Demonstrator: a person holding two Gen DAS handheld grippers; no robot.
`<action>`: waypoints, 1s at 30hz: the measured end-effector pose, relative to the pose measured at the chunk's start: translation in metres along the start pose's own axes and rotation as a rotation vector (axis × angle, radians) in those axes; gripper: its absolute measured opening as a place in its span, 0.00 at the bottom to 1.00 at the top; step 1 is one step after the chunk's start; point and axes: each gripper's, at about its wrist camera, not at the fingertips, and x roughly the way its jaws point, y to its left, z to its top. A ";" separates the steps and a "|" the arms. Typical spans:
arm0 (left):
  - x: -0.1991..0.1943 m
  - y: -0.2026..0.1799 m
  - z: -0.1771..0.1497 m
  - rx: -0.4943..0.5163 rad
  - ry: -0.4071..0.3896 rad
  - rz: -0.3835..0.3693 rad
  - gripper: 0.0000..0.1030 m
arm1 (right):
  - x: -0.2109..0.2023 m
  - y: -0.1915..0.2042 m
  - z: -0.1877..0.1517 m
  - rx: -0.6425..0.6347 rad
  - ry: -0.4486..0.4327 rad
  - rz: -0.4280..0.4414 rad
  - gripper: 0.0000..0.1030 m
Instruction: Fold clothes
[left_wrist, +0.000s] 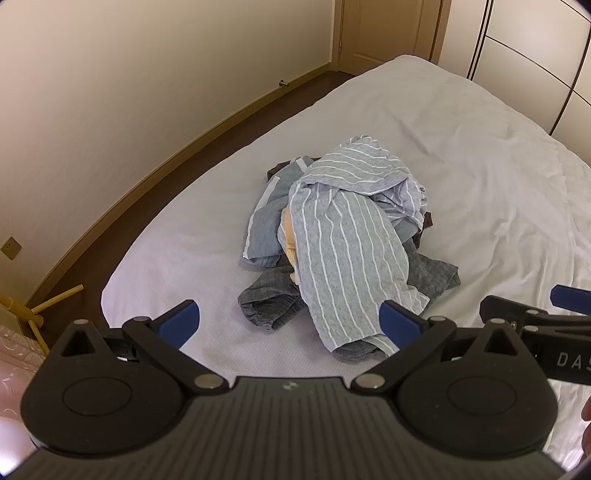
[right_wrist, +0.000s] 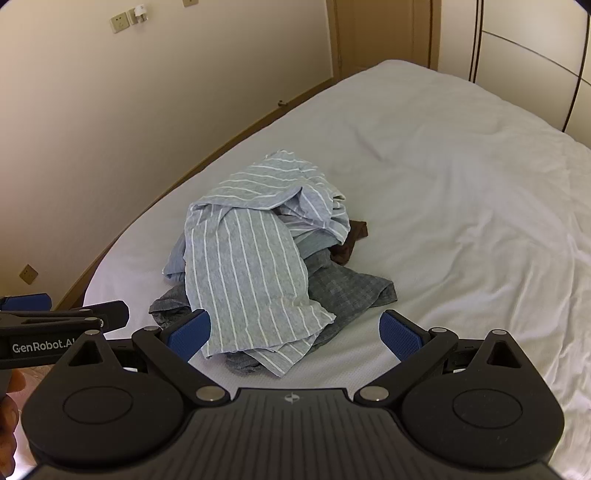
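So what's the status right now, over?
Left gripper and right gripper open, empty. Clothes pile unfolded on bed, striped garment on top. Nothing blocking.

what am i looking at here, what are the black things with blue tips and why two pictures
They are two hand-held grippers, each with a camera looking along its two blue-padded fingers. One picture comes from the left gripper, the other from the right gripper; each also glimpses the other at its edge. Both are open and hold nothing. Ahead, on a bed with a white sheet, lies an unfolded pile of clothes: a grey striped shirt on top, darker grey and brown pieces underneath.
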 end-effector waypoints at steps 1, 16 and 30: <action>0.000 0.000 0.000 -0.001 0.000 0.000 0.99 | 0.000 0.000 0.000 0.001 0.001 0.000 0.97; 0.001 -0.002 -0.001 -0.014 0.003 0.002 0.99 | 0.000 -0.002 0.002 0.005 0.006 0.004 0.97; 0.003 -0.007 -0.003 -0.053 0.012 -0.007 0.99 | 0.004 -0.012 0.003 0.009 0.019 0.021 0.97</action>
